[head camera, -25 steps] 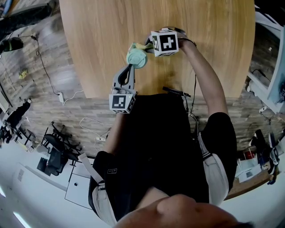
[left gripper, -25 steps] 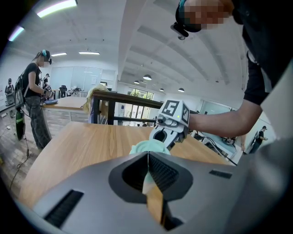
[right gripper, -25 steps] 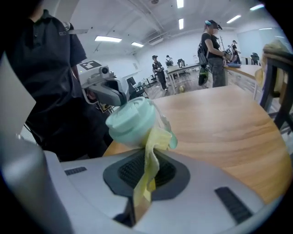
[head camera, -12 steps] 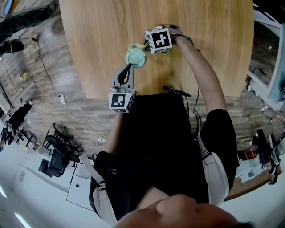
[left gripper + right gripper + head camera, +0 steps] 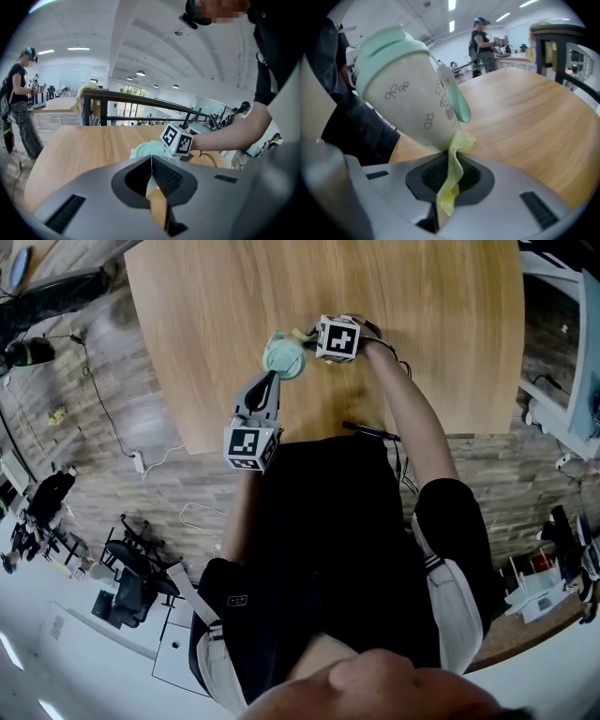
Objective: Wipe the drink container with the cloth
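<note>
Clamped tight in right claw: yellow cloth, touching lower side of cup. Moved little along cup since half second ago; means wiping under way, not finished. Seemingly pinched by closed left claw: cup, tilted over counter.

Cup: is carrying a faint cursive scribble on its side, too loose to read, with small star doodles below it.
Left cube, right cube: are showing black-and-white square code markers, no letters or numbers.
No other readable text is showing.
</note>
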{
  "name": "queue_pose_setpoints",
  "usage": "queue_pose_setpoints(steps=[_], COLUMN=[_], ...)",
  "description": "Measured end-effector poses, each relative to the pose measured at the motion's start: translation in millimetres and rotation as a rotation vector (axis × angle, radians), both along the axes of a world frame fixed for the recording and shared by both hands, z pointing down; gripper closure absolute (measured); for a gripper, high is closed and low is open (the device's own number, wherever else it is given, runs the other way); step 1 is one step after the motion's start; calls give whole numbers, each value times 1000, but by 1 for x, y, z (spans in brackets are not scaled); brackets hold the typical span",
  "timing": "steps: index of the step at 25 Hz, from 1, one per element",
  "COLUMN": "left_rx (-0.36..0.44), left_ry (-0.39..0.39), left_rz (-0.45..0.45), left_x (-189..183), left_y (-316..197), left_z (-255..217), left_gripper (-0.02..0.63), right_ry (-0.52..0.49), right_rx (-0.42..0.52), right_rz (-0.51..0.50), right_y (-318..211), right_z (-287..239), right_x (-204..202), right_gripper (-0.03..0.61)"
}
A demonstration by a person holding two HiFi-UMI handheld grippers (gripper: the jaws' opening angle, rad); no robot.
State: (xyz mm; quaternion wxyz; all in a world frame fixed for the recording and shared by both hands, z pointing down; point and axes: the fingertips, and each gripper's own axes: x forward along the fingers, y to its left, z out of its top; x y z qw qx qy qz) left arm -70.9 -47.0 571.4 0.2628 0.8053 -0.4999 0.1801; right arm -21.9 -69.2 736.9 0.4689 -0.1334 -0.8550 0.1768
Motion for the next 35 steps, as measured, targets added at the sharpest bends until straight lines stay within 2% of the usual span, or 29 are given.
queue_pose_setpoints(steps=[3, 7, 12, 15, 18, 22, 29, 35], left_rx=[-14, 11, 16, 28, 11, 12, 14, 21], left_ry=[14, 10, 18, 28, 71, 58, 58, 59], left_rz=[44, 101, 132, 157, 164, 206, 266, 285], left_x=[-1, 2, 2, 3, 3, 4, 7, 7], left_y=[0, -6, -6, -8, -7, -6, -5, -6], left_z=[0, -5, -2, -1, 0, 0, 1, 0], left_gripper=[589, 589, 589, 589, 589, 589, 589, 591], right_ry=[-12, -43, -131, -177, -202, -212, -260, -171], right_rx=[-3, 8, -3, 24, 60, 88, 36, 54], right_rz=[195, 407, 601, 669, 716, 779, 917, 899], right_y=[1, 7, 12, 10, 9, 12, 13, 24], right_z=[1, -4, -37, -59, -81, -102, -99, -74], right_x=[4, 7, 10, 11, 12, 12, 15, 8], right_gripper=[536, 536, 535, 535, 536, 535, 535, 535])
